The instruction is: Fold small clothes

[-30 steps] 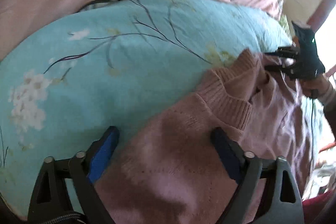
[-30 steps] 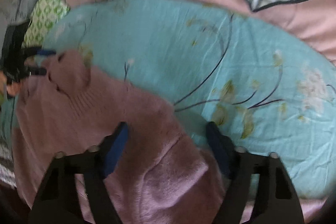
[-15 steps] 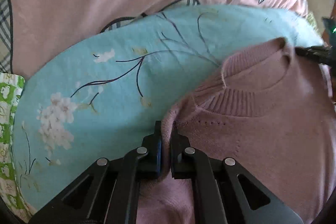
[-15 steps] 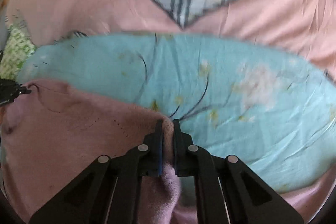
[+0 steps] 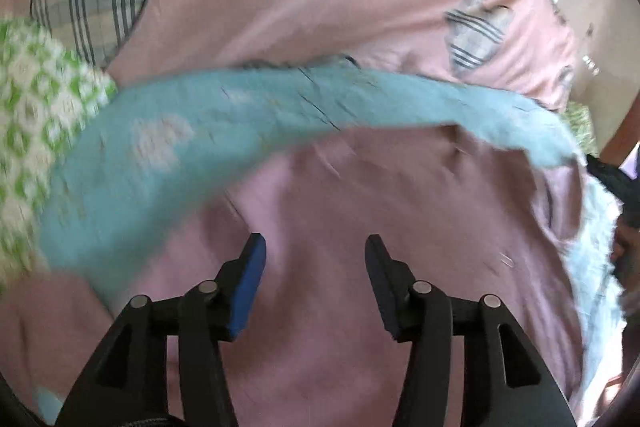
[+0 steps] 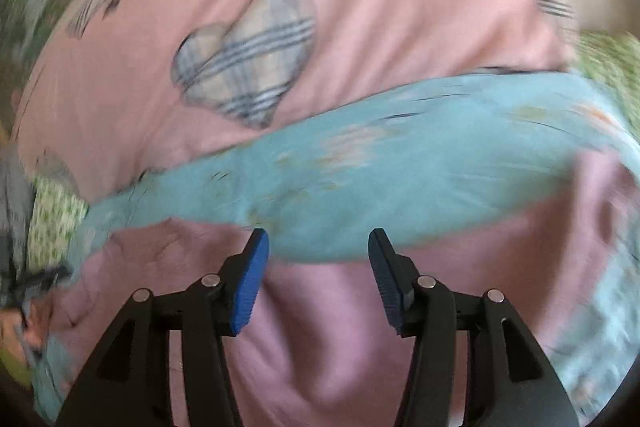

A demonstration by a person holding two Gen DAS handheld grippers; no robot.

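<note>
Nearest us, the left gripper (image 5: 314, 247) has its jaws spread wide with nothing between them, hovering over the pink sweater (image 5: 360, 227). The right gripper (image 6: 318, 241) is the same, jaws wide and holding nothing, above the sweater's edge where it meets the teal floral cloth (image 6: 400, 179). The sweater lies spread on that cloth (both views are blurred, so we cannot make out knit detail). Beyond the teal cloth lies a pink bedsheet (image 6: 380, 7) with plaid heart patches (image 6: 244, 55); a green-and-white patterned fabric (image 5: 36, 115) lies at the left. We see no containers and no readable writing.
</note>
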